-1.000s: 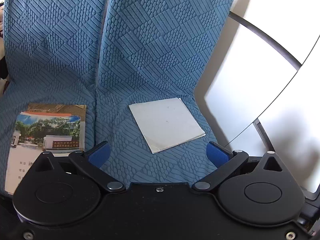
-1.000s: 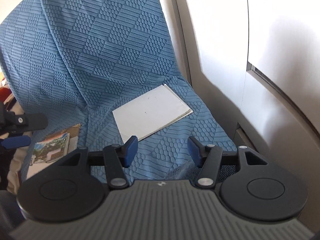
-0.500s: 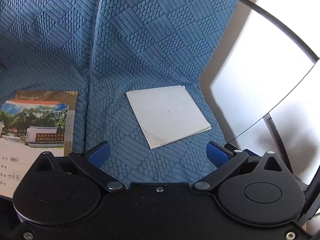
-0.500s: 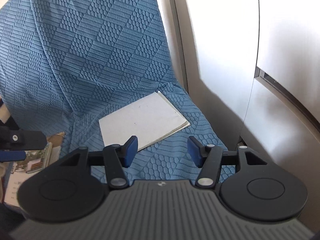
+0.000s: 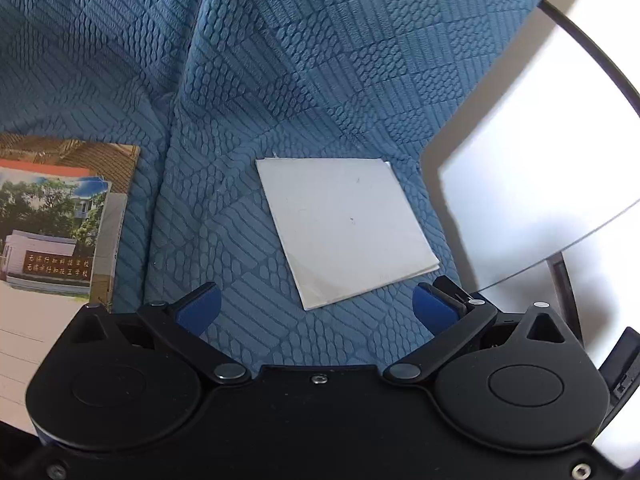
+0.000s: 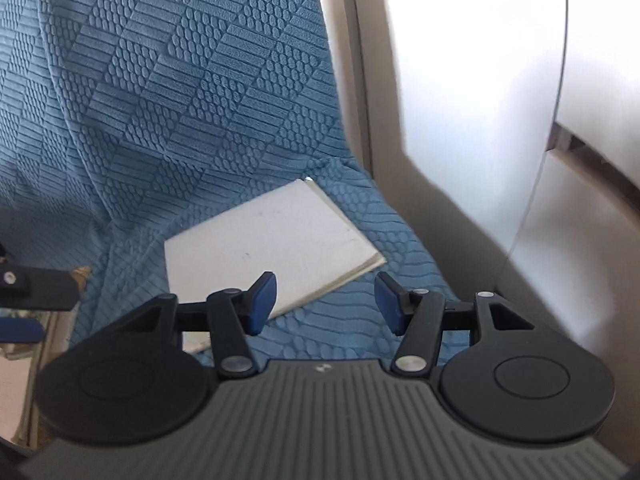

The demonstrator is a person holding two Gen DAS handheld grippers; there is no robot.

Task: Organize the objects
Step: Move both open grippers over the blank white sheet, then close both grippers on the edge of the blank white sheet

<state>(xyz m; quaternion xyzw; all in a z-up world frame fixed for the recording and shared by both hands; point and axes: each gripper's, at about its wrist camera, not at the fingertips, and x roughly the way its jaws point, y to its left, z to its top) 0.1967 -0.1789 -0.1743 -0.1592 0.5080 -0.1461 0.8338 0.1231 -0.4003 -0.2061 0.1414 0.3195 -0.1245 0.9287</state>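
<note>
A plain white booklet [image 5: 347,228] lies flat on the right blue seat cushion, also seen in the right wrist view as the white booklet [image 6: 272,244]. A booklet with a photo of a building [image 5: 52,232] lies on top of a brown-covered one on the left seat. My left gripper [image 5: 316,310] is open, hovering just short of the white booklet's near corner, nothing between its blue pads. My right gripper [image 6: 325,304] is open too, its left pad over the white booklet's near edge, not touching it.
Blue textured seat backs [image 5: 320,60] rise behind both cushions. A pale wall panel [image 6: 460,100] stands close on the right of the seat. The left gripper's fingers [image 6: 36,296] show at the left edge of the right wrist view.
Both grippers have come down and closer to the seat; the white booklet looks larger and nearer. The jaws of both have stayed at the same width.
</note>
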